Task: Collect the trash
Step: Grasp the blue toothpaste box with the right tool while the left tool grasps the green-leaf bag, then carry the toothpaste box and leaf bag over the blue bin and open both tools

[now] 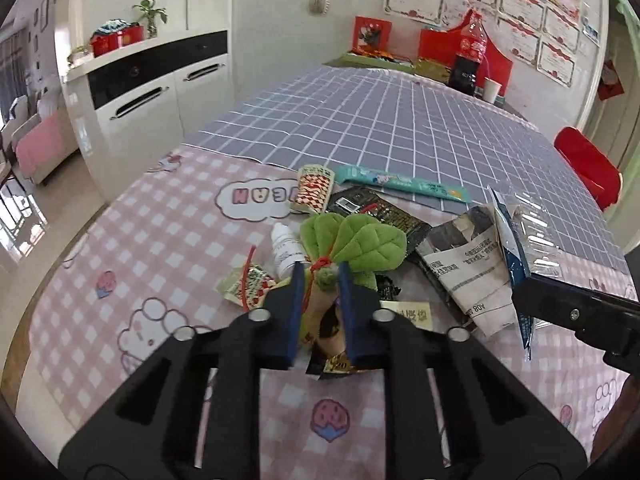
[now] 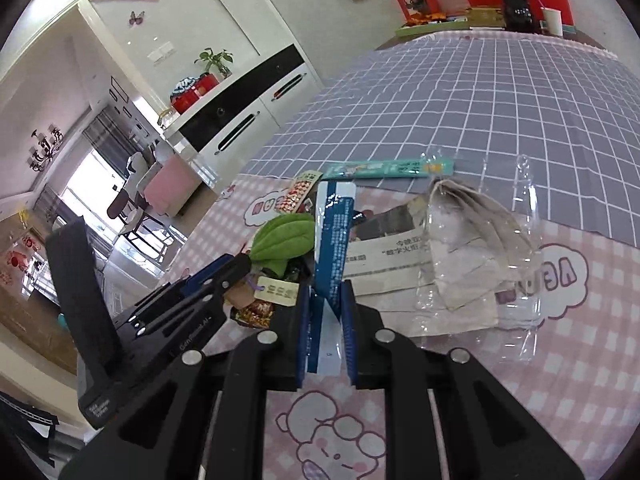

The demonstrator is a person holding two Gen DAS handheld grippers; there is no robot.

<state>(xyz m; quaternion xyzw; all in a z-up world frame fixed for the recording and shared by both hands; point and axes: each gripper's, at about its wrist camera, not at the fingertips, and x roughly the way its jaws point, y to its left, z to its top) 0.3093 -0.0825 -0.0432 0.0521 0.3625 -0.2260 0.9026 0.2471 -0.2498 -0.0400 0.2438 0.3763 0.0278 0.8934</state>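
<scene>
Gripping a plush carrot (image 1: 326, 280) in my left gripper (image 1: 320, 276), I hold a blue-edged clear wrapper (image 2: 332, 248) pinched in my right gripper (image 2: 325, 292), newspaper (image 2: 400, 272) just beyond.

A desk (image 1: 120, 240) under pink checked and grey grid cloths holds a litter pile: teal wrapper (image 1: 400, 184), folded newspaper (image 1: 472, 268), white dropper bottle (image 1: 286, 252).

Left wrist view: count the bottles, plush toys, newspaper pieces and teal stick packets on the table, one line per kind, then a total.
Bottles: 2 (white dropper bottle, cola bottle)
Plush toys: 1 (plush carrot, gripped in the left claw)
Newspaper pieces: 1 (folded newspaper)
Teal stick packets: 1 (teal stick packet)
Total: 5
</scene>
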